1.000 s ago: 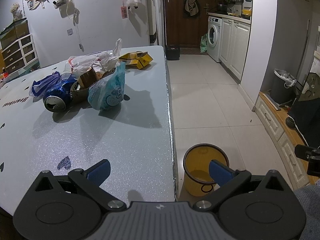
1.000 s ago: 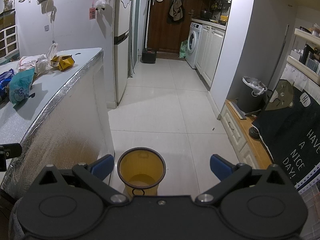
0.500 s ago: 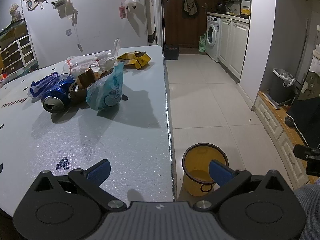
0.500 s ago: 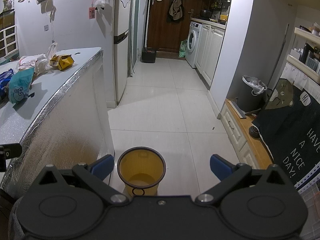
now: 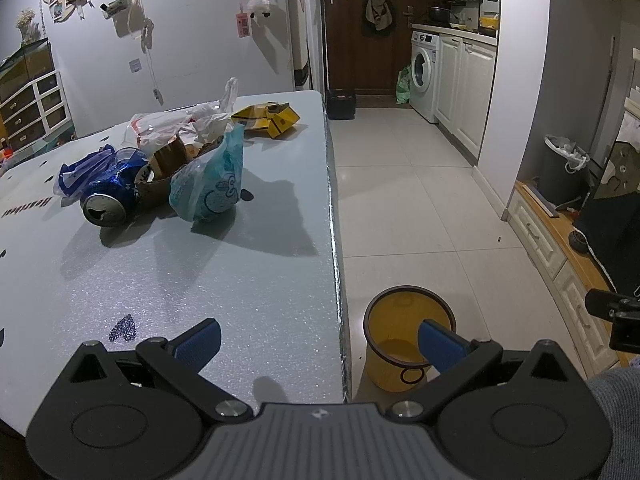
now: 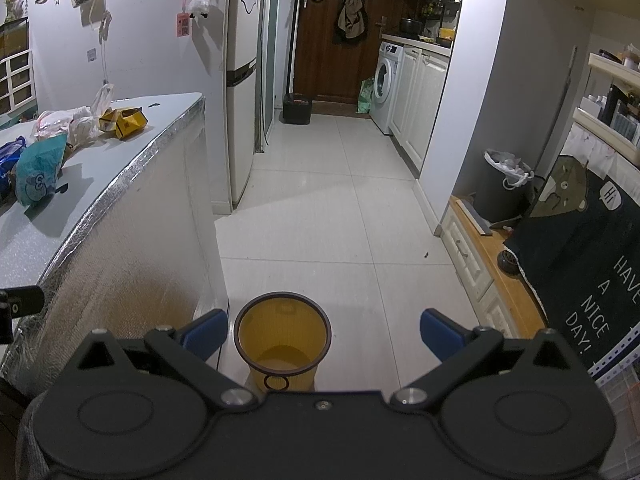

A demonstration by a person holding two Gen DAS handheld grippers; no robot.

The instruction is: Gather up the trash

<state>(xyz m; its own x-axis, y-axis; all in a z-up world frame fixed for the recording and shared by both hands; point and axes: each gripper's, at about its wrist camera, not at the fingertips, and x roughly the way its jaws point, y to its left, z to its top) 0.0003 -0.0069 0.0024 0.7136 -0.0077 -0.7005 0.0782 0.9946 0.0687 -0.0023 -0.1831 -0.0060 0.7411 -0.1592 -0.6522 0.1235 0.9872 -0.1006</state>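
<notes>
Trash on the worktop (image 5: 200,280) shows best to our left gripper (image 5: 318,338): one blue can (image 5: 110,196), one teal bag (image 5: 208,184), one yellow box (image 5: 268,118), while our right gripper (image 6: 324,330) faces one yellow bin (image 6: 282,340), both spread wide and empty.

Trash pile (image 5: 168,168) on the table (image 5: 200,280) — bin (image 5: 408,344) right, on the floor.

A yellow bin (image 5: 408,344) with a dark rim stands upright and open on the tiled floor, just beside the table (image 5: 224,280) edge. On the table, well apart from the bin, lies a cluster of trash: a dented blue can (image 5: 112,192) on its side, a teal plastic bag (image 5: 210,184), a brown cardboard piece (image 5: 168,160), white plastic bags (image 5: 176,124), and a flattened yellow carton (image 5: 268,118) nearest the far end.
</notes>
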